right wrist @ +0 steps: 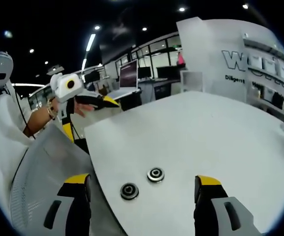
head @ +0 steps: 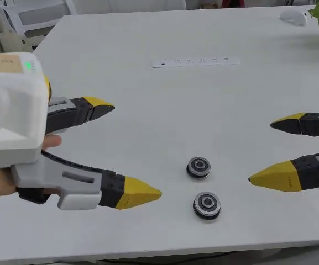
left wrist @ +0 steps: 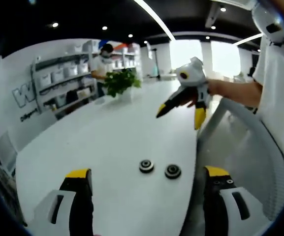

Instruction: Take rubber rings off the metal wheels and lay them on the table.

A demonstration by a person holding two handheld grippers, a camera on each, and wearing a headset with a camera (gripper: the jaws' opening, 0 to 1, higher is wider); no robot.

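Bright open room, smooth white table (head: 165, 110), left gripper (head: 137, 150) at 9 o'clock and right gripper (head: 260, 152) at 3 both wide open and empty, two wheels (head: 198, 167) near each other at 5 o'clock between them, probably dense and skatey, so I'd pin one and peel its stretchy ring (head: 197, 205) from the outer edge.

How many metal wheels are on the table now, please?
2. The farther wheel lies on the table between the left gripper and the right gripper; the nearer wheel lies beside it, closer to the front edge. Nothing seems to hide another.
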